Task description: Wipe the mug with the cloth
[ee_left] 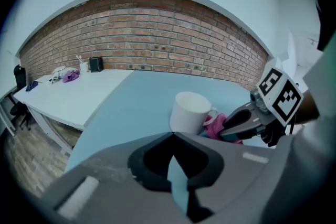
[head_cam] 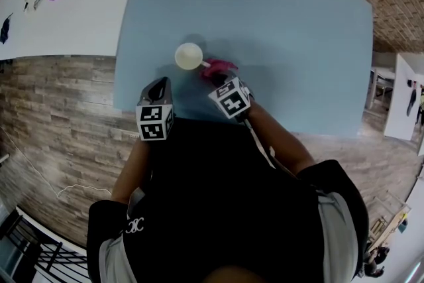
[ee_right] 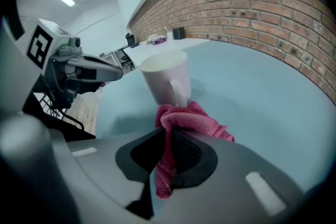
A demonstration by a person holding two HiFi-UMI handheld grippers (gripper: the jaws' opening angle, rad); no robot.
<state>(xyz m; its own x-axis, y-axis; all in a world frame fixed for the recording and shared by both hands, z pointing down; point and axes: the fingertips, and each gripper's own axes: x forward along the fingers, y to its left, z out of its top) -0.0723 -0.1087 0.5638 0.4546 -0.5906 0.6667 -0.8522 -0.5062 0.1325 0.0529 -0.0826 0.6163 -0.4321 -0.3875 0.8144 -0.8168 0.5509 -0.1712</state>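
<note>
Blue table [head_cam: 278, 30]: mug [head_cam: 189, 56] near our edge, stiff, slick, breakable; we would steady its wall. Soft cloth [ee_right: 191, 115] at its 4 o'clock, pinched by right gripper [ee_right: 169, 136]; left gripper [ee_left: 173, 136] closed, empty.

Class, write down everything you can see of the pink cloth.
The cloth is pink, soft and nubbly like terry towelling, crumpled into a bunch. The right tool is shut on it: one fold bulges out ahead of the jaws and a narrow tail hangs back between them. The bunch sits low over the light blue table, up against the handle side of the white mug. Whether it rests on the table cannot be told.
</note>
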